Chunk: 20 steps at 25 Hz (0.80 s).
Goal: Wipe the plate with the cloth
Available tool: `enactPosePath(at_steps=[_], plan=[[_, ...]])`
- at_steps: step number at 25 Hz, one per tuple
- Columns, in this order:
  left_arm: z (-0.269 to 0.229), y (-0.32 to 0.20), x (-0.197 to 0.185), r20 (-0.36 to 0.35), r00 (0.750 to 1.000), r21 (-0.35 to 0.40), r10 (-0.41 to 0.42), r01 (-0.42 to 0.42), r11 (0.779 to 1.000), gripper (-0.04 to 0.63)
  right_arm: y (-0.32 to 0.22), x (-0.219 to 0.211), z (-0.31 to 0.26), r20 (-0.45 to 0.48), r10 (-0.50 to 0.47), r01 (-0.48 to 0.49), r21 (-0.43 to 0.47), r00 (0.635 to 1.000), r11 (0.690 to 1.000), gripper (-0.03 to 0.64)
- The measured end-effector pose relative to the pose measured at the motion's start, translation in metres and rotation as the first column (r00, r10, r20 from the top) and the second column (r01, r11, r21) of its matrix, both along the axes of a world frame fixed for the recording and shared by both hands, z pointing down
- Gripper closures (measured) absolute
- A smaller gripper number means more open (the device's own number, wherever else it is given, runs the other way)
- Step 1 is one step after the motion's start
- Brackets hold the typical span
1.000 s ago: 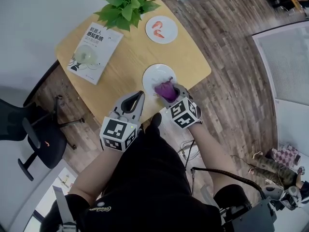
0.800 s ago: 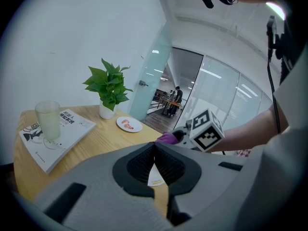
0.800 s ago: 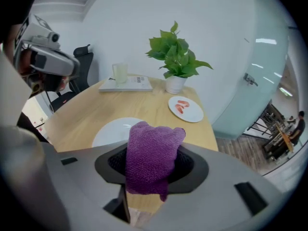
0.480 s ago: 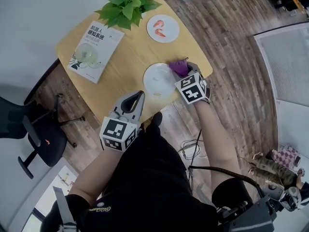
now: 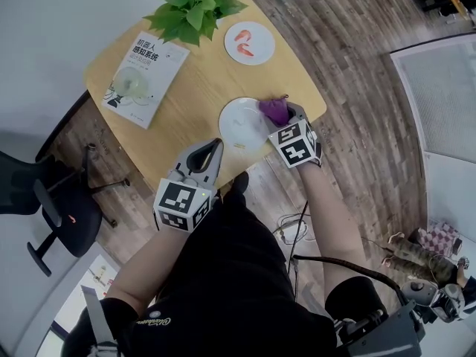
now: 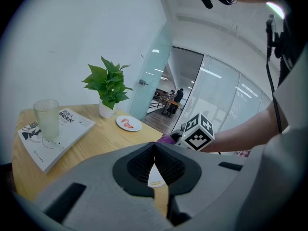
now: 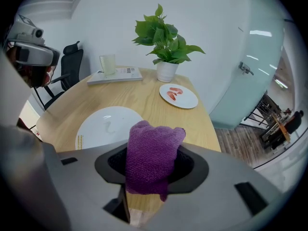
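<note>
Two grippers are in view: the right gripper is clamped on a bunched purple cloth, held at the right rim of the white plate on the wooden table; contact between cloth and plate cannot be confirmed. The left gripper hangs off the table's near edge, jaws closed tip to tip with nothing between them; a book bearing a glass, a potted plant and a second plate with red pieces sit further back.

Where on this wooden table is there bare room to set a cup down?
Widest bare wood on the tan table lies between the white book and the large white plate. A narrower strip separates that plate from the small plate of red food. It is crowded by the green potted plant.
</note>
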<state>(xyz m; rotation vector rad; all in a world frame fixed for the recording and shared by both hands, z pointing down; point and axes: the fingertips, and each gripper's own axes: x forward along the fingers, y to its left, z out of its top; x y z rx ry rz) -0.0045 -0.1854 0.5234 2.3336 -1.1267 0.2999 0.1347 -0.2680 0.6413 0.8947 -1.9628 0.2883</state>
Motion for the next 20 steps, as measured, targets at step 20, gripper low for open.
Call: enactPosePath(at_steps=[20], plan=[[-0.004, 0.002, 0.009, -0.006, 1.0, 0.007, 0.022, -0.022, 1.0, 0.594, 0.09, -0.03, -0.009, -0.054, -0.136, 0.137, 0.0, 0.989, 0.991, 0.434]])
